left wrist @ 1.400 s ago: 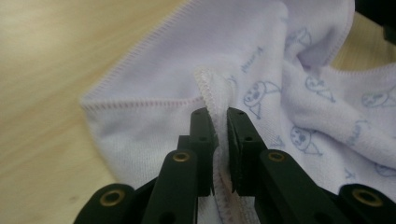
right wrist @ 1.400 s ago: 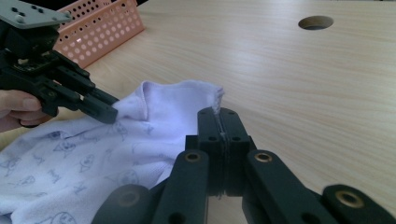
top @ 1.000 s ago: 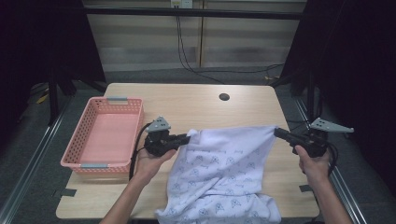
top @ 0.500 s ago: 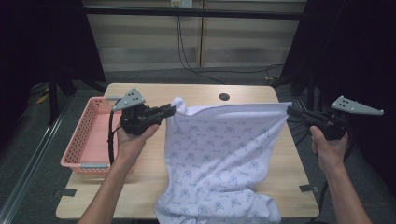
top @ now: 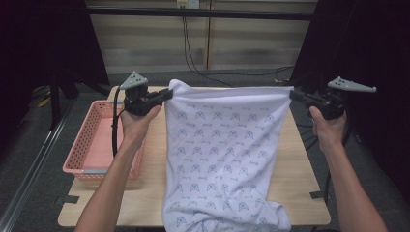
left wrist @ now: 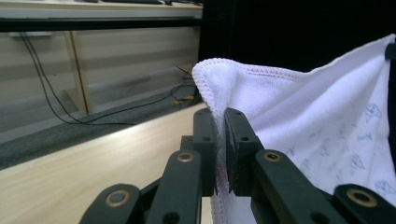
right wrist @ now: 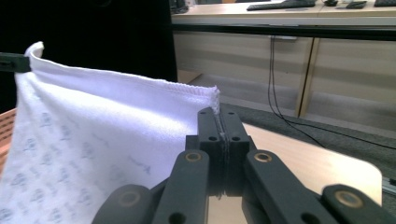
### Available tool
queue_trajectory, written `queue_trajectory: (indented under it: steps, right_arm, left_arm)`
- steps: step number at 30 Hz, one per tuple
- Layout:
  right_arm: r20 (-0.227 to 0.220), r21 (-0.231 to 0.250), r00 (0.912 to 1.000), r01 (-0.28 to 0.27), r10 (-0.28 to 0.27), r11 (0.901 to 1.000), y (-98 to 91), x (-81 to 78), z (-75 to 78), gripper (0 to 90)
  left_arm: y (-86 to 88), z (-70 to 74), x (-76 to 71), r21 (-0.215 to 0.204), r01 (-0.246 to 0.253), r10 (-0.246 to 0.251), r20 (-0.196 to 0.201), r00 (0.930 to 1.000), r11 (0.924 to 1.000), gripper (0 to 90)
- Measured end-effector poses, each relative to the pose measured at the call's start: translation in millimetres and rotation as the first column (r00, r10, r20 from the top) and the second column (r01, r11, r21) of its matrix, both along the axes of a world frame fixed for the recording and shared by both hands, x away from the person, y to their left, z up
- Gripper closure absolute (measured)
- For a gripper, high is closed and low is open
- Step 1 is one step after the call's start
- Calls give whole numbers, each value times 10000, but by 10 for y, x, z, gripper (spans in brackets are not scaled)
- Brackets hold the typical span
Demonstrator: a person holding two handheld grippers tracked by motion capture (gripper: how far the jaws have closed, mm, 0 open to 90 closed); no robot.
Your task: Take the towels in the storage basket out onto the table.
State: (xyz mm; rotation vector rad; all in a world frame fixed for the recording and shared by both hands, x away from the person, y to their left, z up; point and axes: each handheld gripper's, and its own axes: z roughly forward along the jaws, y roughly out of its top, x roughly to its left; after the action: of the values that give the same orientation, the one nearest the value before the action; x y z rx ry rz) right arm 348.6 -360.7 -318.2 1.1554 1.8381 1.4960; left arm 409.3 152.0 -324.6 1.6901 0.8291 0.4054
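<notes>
Behind the wooden table (top: 140, 203), pale wall panels and black cables are running along a dim room, and a pink basket (top: 80, 162) is sitting at the table's left edge. Above the table a white towel (top: 222, 154) with a small blue print is hanging stretched, its lower end resting folded at the near edge. The left gripper (top: 166, 93) is clamping one top corner and the right gripper (top: 293, 94) the other. Compared with half a second ago, both grippers are standing higher and the towel is hanging flatter.
</notes>
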Motion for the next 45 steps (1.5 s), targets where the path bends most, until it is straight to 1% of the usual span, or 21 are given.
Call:
queue_trajectory:
  steps: [5, 7, 9, 11, 15, 21, 23, 26, 27, 29, 31, 35, 36, 37, 39, 40, 41, 42, 43, 44, 45]
  right_arm:
    - [-600, -25, 9976, 348, -349, 9994, 50, 544, -128, 886]
    - [-1051, -538, 9913, 740, -793, 9958, 90, 707, -275, 741]
    - [-1600, -623, 9836, 737, -829, 9953, 104, 799, -433, 712]
    - [-1622, -402, 9850, 535, -593, 9978, 108, 785, -535, 666]
    - [-1609, -603, 9870, -38, -59, 9982, 152, 615, -622, 615]
    - [-1533, -237, 9831, -1049, 1001, 9942, 234, 90, -747, 562]
    - [-1707, -272, 9732, -1607, 1538, 9866, 291, -130, -812, 555]
    - [-2273, -826, 9531, -2233, 1998, 9712, 403, -453, -940, 539]
    - [-2429, -926, 9458, -2438, 2155, 9654, 434, -560, -995, 539]
    - [-2916, -864, 9192, -3010, 2648, 9497, 495, -774, -1139, 524]
    - [-3391, -419, 8869, -3475, 3138, 9368, 551, -940, -1296, 507]
    - [-4112, -530, 8431, -4017, 3466, 9142, 664, -1163, -1486, 468]
    - [-4363, -724, 8283, -4217, 3515, 9038, 690, -1192, -1541, 437]
    - [-4525, -897, 8226, -4262, 3444, 9002, 703, -1198, -1591, 426]
    - [-4769, -1151, 8131, -4342, 3338, 8934, 724, -1165, -1675, 402]
    - [-4801, -1377, 8172, -4292, 3188, 8927, 734, -1143, -1699, 399]
    - [-4786, -1500, 8195, -4299, 3150, 8903, 742, -1119, -1718, 396]
    - [-4977, -1634, 8121, -4328, 3047, 8865, 767, -1084, -1752, 405]
    - [-4806, -1971, 8259, -4293, 2948, 8814, 786, -1072, -1775, 451]
    - [-4779, -2188, 8309, -4270, 2852, 8774, 797, -1074, -1771, 485]
    - [-4727, -2565, 8371, -4297, 2754, 8658, 812, -1076, -1760, 557]
  left_arm:
    - [-76, -156, 391, 127, -672, 678, -635, 9957, 9977, 739]
    - [-99, -277, 468, 262, -732, 756, -1078, 9913, 9970, 686]
    - [-137, -350, 446, 269, -614, 642, -1158, 9912, 9977, 597]
    - [-169, -416, 406, 571, -364, 435, -1285, 9908, 9977, 617]
    - [-216, -520, 275, 344, 422, -369, -1435, 9890, 9985, 631]
    - [-333, -647, -162, 425, 1569, -1494, -1441, 9782, 9867, 654]
    - [-362, -681, -331, 833, 1908, -1773, -1471, 9731, 9781, 675]
    - [-345, -802, -628, 838, 2548, -2370, -1789, 9549, 9634, 675]
    - [-334, -891, -759, 1028, 2869, -2618, -2060, 9429, 9524, 670]
    - [-289, -1079, -997, 1349, 3389, -2975, -2568, 9195, 9311, 649]
    - [-237, -1216, -1160, 1445, 3584, -3043, -3003, 9040, 9223, 639]
    - [-158, -1439, -1473, 1509, 3762, -3019, -3659, 8803, 9142, 608]
    - [-147, -1468, -1542, 1334, 3745, -3000, -3858, 8725, 9176, 599]
    - [-145, -1491, -1595, 1152, 3828, -3109, -3964, 8638, 9166, 579]
    - [-175, -1552, -1705, 2065, 3992, -3016, -3830, 8731, 8933, 551]
    - [-178, -1576, -1698, 2070, 4074, -3065, -3911, 8678, 8895, 532]
    - [-190, -1606, -1669, 1865, 4061, -3052, -4089, 8600, 8946, 529]
    - [-211, -1624, -1646, 2020, 3914, -2898, -3982, 8703, 8978, 519]
    - [-235, -1634, -1632, 2130, 3956, -2929, -3916, 8723, 8934, 525]
    - [-276, -1653, -1616, 2233, 4216, -3164, -3885, 8654, 8789, 534]
    - [-334, -1693, -1610, 2671, 4242, -3055, -3899, 8687, 8653, 550]
